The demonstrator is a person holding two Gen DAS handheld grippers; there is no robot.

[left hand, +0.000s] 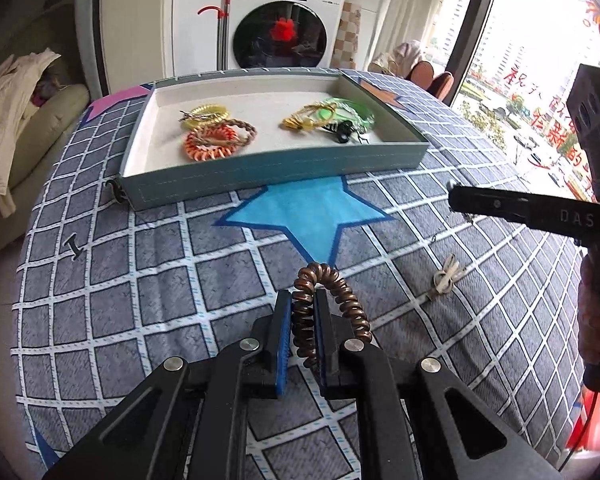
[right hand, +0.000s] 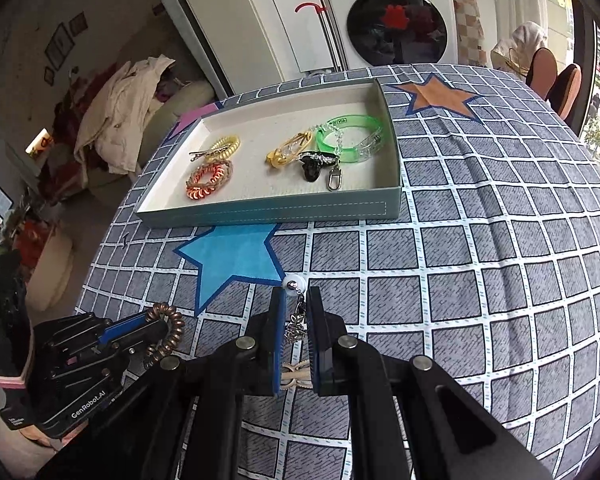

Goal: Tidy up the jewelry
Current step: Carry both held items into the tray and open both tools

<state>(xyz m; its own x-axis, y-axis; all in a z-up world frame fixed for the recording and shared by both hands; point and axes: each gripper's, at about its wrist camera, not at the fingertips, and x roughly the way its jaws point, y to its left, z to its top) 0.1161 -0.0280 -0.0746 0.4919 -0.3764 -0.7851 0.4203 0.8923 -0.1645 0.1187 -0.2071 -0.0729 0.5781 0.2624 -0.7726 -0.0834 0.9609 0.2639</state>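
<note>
Left wrist view: left gripper (left hand: 303, 304) pinches a brown coil tie (left hand: 328, 304); right gripper (right hand: 296, 320) clamps an earring (right hand: 296, 312); tray (left hand: 276, 172) far.

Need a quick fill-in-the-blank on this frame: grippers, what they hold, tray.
1. The left gripper is shut on a brown spiral ____.
2. The right gripper pinches a small charm with a ____ bead at its top.
3. The green bangle lies inside the ____.
4. The tray sits just beyond a ____ star.

Missing: hair tie; white; tray; blue
</note>
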